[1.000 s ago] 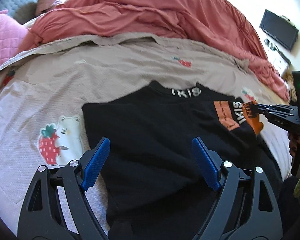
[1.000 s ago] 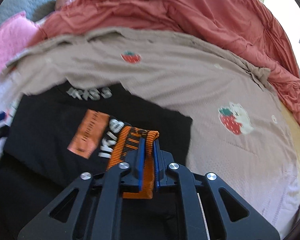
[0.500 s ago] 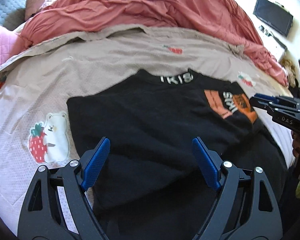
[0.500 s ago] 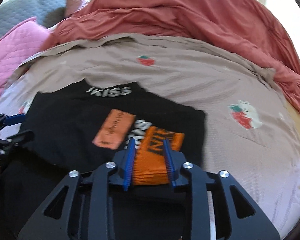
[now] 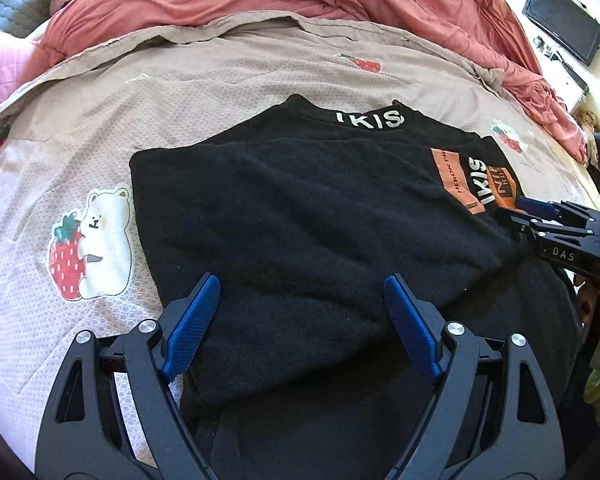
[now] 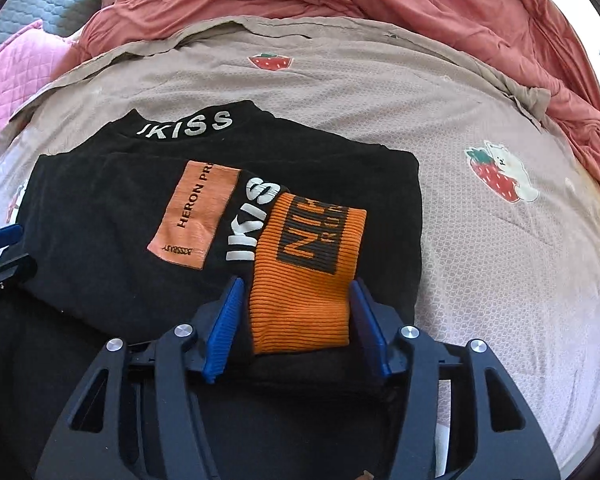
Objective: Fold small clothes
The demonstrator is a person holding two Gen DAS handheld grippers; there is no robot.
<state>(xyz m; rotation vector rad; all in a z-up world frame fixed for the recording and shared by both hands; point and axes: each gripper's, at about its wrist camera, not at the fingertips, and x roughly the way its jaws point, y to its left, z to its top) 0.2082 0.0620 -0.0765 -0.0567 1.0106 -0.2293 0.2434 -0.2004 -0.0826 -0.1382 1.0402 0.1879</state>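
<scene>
Right wrist: orange cuff (image 6: 306, 276) lies between opening right tongs (image 6: 296, 326), released.

Black sweater (image 5: 300, 216) on beige bedspread (image 5: 204, 80), left claw (image 5: 300, 320) wide apart

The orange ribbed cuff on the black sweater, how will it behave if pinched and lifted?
The orange ribbed cuff is likely floppy: it lies flat between the right gripper's opening jaws. Its ribbing probably grips well. It would likely drag the black sweater's sleeve along.
</scene>
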